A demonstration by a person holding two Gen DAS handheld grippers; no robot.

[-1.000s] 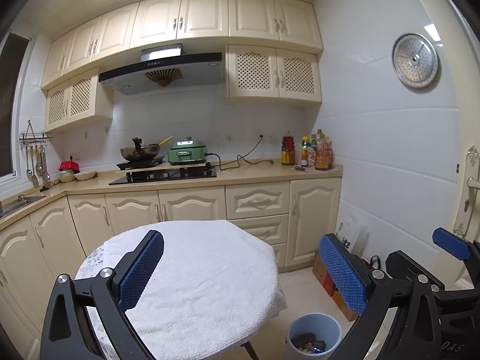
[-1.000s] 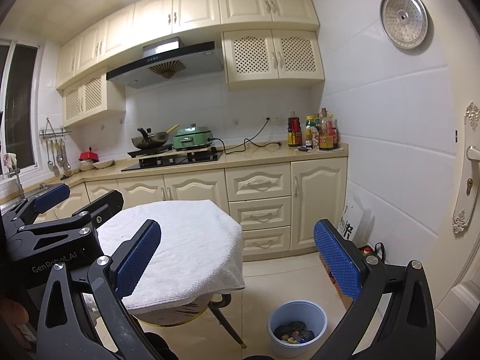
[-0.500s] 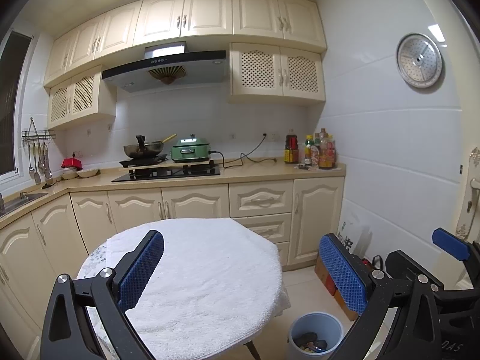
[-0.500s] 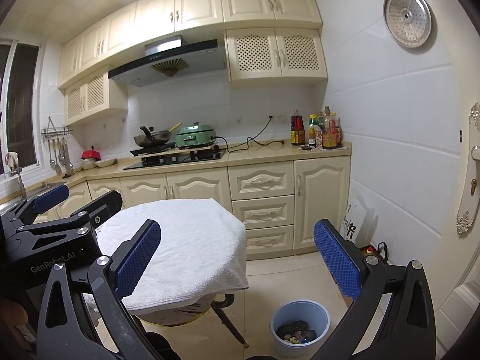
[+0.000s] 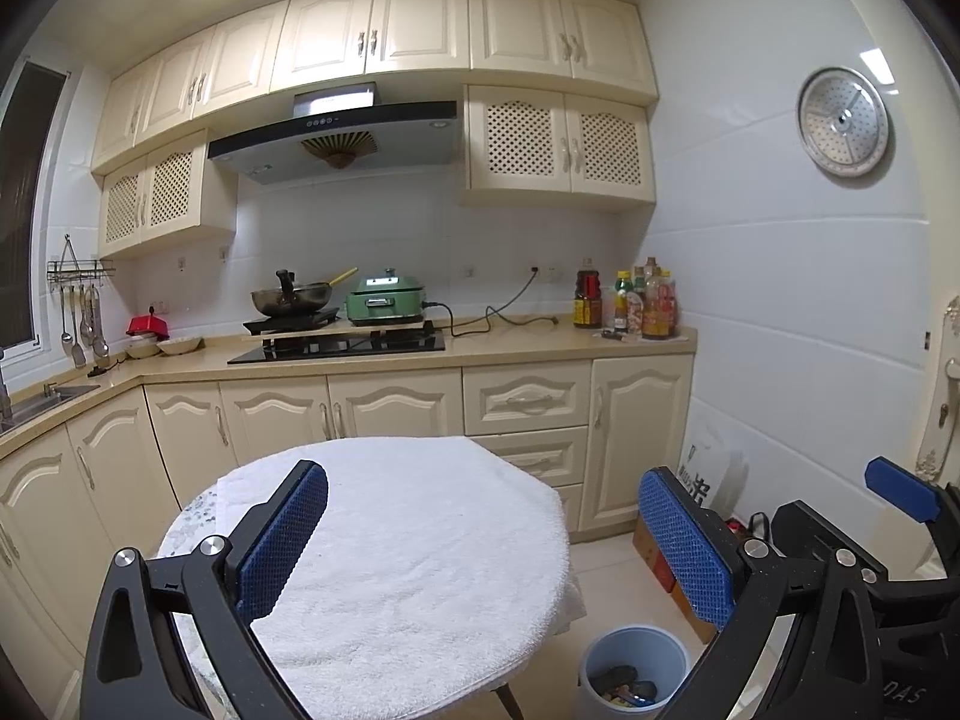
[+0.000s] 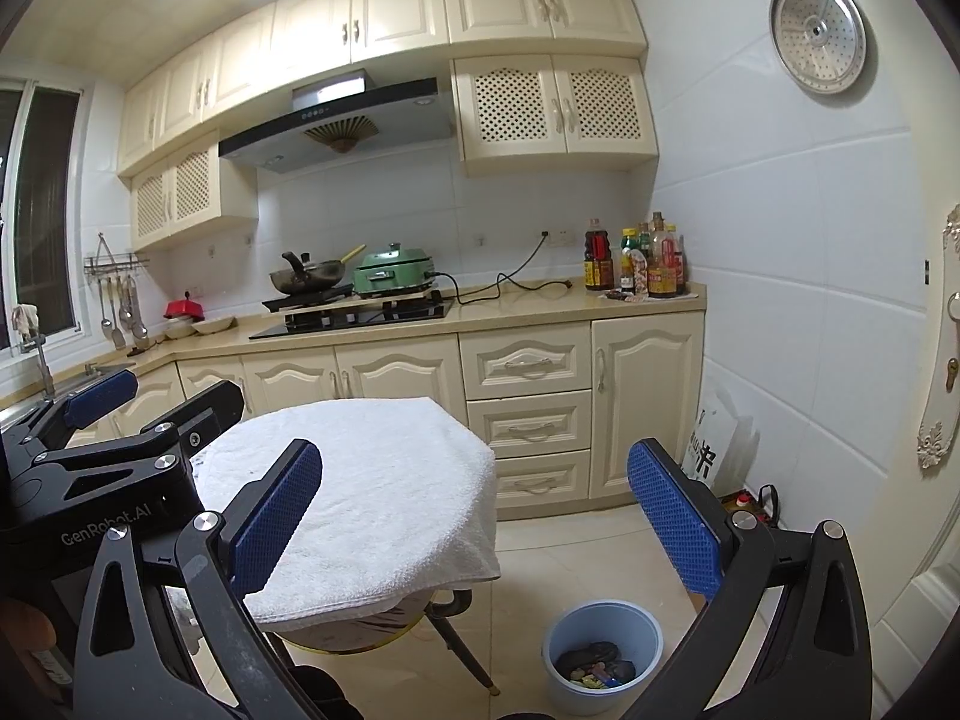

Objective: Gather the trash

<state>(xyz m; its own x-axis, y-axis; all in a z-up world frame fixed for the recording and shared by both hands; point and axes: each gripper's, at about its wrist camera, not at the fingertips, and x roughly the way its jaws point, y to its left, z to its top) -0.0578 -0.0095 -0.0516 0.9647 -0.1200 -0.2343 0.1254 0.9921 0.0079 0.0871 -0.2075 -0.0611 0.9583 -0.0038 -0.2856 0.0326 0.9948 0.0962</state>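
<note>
Left wrist view: we hold our left gripper (image 5: 480,534) spread wide and empty above a round table draped in a white towel (image 5: 420,540). Our right gripper (image 6: 474,516) is likewise spread, empty. On the floor beside the table, a pale blue plastic bin (image 6: 602,654) holds dark trash (image 6: 594,663).
</note>
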